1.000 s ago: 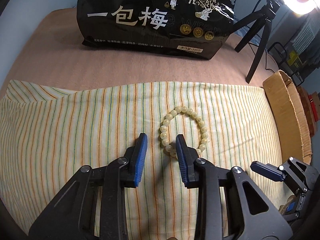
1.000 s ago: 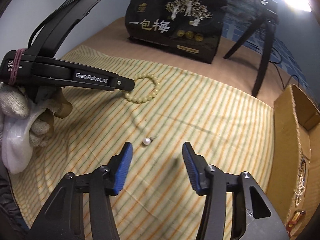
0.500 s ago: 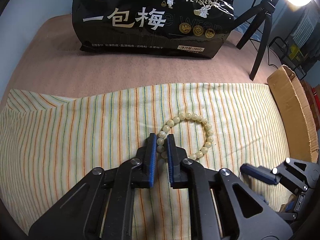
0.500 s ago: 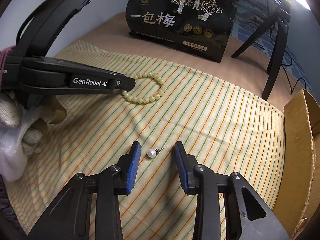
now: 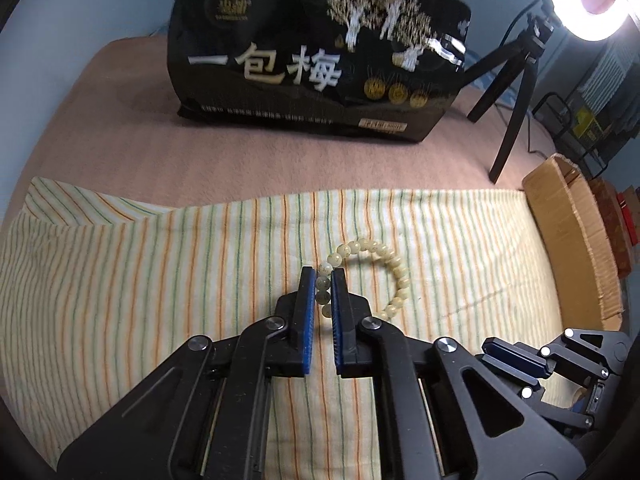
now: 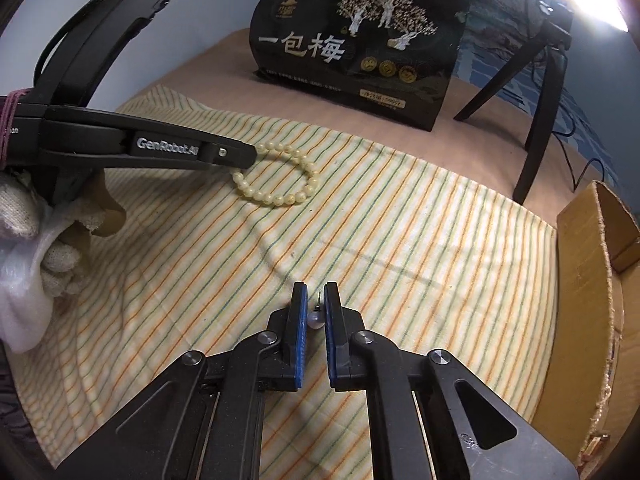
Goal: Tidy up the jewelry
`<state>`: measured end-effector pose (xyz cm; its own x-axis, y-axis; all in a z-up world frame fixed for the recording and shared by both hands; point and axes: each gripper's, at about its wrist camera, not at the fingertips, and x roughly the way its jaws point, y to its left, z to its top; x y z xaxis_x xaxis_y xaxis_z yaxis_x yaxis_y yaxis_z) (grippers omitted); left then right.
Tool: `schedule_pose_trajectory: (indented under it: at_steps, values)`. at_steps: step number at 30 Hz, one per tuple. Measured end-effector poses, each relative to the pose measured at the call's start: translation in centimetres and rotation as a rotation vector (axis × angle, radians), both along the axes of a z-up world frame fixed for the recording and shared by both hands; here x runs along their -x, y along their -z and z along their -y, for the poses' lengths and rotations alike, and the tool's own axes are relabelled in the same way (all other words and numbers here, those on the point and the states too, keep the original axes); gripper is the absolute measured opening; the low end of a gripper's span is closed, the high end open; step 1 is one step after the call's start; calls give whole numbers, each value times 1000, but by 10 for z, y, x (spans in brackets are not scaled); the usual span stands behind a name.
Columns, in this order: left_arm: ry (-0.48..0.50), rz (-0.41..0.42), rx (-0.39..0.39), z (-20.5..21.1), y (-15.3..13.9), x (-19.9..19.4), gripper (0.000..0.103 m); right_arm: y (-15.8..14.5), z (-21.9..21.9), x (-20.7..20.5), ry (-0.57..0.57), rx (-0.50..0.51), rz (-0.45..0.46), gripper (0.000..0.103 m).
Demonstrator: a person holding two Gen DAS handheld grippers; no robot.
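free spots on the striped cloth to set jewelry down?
Bare striped cloth between the bead bracelet and cardboard box, and left of the left gripper. Crowded: around the bracelet it grips, and at the right gripper on the pearl earring.

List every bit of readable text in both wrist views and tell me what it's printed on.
"一包梅": large pale characters on the black snack bag.
"GenRobot.AI": white lettering on the left gripper, seen in the right wrist view.
"...ion": cut-off word on that gripper's handle.
Bag's top line, logo, gold medals and bottom small print: too small or blurred to read.
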<state>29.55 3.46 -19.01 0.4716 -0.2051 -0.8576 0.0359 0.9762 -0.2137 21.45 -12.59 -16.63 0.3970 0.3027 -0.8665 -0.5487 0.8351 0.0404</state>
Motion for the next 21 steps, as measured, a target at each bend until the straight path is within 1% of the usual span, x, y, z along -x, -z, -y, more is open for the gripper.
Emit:
schedule_pose_trajectory:
  at_steps: [11, 16, 21]
  values:
    - [23, 86, 72, 9, -45, 17, 5, -31, 21, 7, 26, -27, 49, 7]
    - [37, 121, 101, 19, -63, 20, 5, -45, 38, 9, 56, -44, 67, 7]
    - [64, 151, 116, 39, -77, 23, 5, -60, 61, 9, 96, -56, 90, 7]
